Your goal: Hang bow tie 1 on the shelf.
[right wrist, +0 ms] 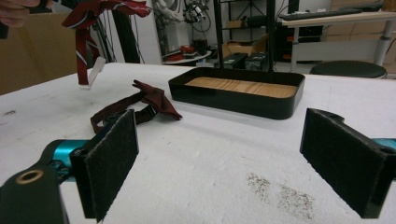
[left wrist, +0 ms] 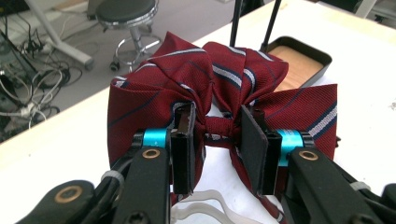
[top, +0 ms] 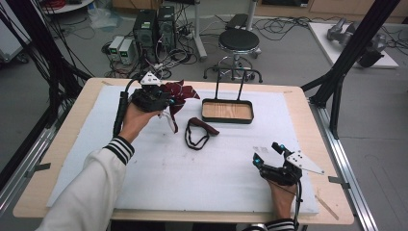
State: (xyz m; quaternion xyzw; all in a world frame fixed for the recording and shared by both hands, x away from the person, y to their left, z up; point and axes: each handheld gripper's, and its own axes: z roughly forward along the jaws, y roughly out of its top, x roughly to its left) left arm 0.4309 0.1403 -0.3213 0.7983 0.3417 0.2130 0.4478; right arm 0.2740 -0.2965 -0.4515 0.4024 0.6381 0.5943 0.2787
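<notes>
A dark red striped bow tie point(top: 182, 92) is held above the back left of the table, with my left gripper point(top: 166, 100) shut on it. In the left gripper view the jaws pinch the centre knot of the bow tie point(left wrist: 205, 79), and my left gripper point(left wrist: 217, 133) has its pads on either side of the knot. Its strap hangs down with a white end. A second dark red bow tie point(top: 199, 130) lies flat mid-table, also seen as the lying bow tie point(right wrist: 149, 100). My right gripper point(top: 267, 152) rests at the front right, open and empty, as my right gripper point(right wrist: 229, 163) shows.
A black tray point(top: 227, 120) with a wooden floor and a tall wire handle sits at the back centre; its front wall point(right wrist: 233, 105) faces my right gripper. White foam point(top: 192, 178) covers the table. A stool point(top: 239, 41) and computers stand beyond the far edge.
</notes>
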